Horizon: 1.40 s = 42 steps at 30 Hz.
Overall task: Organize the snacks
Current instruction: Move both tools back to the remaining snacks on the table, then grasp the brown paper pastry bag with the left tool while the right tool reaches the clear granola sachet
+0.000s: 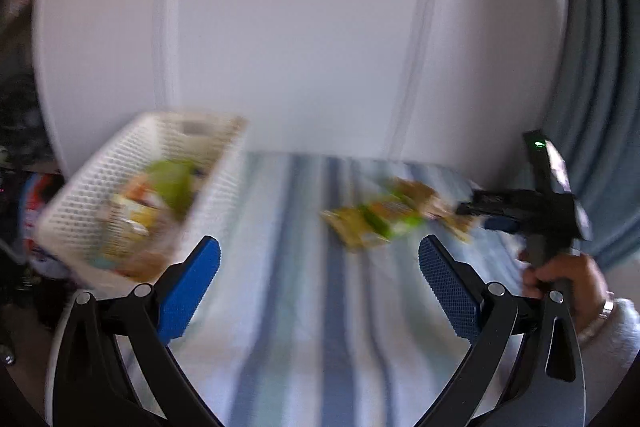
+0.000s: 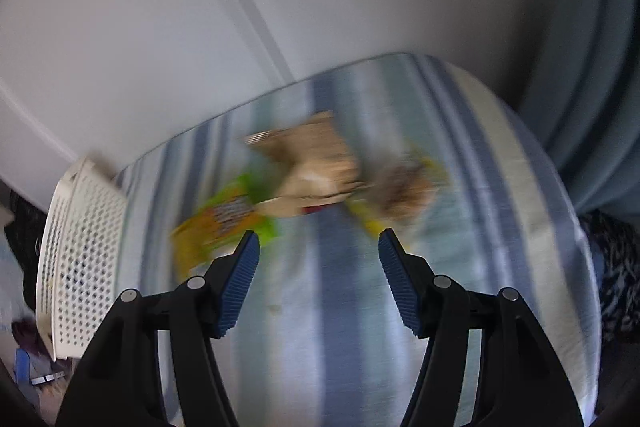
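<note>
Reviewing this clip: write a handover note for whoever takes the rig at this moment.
Left gripper: open, empty, over the striped cloth.
Right gripper: open, empty, facing the loose snacks.
Basket: at the cloth's left edge, some packets already inside.
Left to do: a green-and-yellow packet, a tan packet and a brown-and-yellow one lie on the cloth. The frames are blurred, so the exact count is unclear.

Bed cover (image 2: pixel 340 307) was pale blue with darker blue and white stripes. The basket (image 1: pixel 100 187) was cream-white, dotted with holes. Snack packets (image 2: pixel 304 183) were blurry green, yellow, orange and tan. Gripper pads (image 1: pixel 192 287) were bright blue on black arms. Wardrobe doors (image 1: pixel 300 27) were plain white.
</note>
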{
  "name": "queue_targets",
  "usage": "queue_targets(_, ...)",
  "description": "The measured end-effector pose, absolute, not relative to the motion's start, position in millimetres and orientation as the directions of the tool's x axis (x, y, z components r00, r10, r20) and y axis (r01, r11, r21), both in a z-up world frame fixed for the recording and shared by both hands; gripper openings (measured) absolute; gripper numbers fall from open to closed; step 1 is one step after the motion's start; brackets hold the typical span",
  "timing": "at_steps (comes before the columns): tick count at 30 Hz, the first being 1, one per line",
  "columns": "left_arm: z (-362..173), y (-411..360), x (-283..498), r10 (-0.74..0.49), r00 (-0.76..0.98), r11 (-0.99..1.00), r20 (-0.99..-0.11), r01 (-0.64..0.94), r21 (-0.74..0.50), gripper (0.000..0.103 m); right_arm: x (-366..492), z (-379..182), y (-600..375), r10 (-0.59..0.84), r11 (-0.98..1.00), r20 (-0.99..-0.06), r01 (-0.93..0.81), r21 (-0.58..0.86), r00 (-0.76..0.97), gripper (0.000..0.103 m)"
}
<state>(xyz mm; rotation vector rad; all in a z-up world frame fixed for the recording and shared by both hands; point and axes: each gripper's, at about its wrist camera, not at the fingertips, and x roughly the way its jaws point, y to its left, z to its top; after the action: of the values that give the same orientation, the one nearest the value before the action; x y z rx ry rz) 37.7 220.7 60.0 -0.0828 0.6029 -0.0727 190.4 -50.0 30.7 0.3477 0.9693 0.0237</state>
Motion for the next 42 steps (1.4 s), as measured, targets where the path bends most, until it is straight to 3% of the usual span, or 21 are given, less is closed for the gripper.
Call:
queue_targets(3, 62.8, 215.3, 57.4, -0.145, 0.788, 0.987, -0.599, 0.075, -0.141, 0.101, 191.6, 24.8, -78.6, 0.168, 0.928, -0.804, 0.183, 0.324, 0.57, 0.062)
queue_targets(18, 58.7, 199.4, 119.5, -0.135, 0.754, 0.989, -0.643, 0.065, -0.131, 0.101, 241.7, -6.6, -104.5, 0.16, 0.883, -0.829, 0.297, 0.363, 0.536, 0.064)
queue_targets(22, 51.1, 198.1, 129.8, -0.116, 0.745, 0.992, -0.657, 0.06, -0.108, 0.101, 244.4, -10.5, -89.4, 0.101, 0.927, -0.841, 0.256, 0.273, 0.531, 0.052)
queue_targets(28, 39.9, 186.9, 155.4, -0.106, 0.719, 0.994, -0.687, 0.062, -0.088, 0.101, 242.3, -11.6, -81.5, 0.07, 0.961, -0.844, 0.192, 0.2, 0.532, 0.048)
queue_targets(42, 13.2, 104.4, 232.6, -0.147, 0.587, 0.984, -0.796, 0.168, -0.059, 0.101, 227.3, -4.5, -119.3, 0.181, 0.888, -0.788, 0.247, 0.388, 0.588, 0.044)
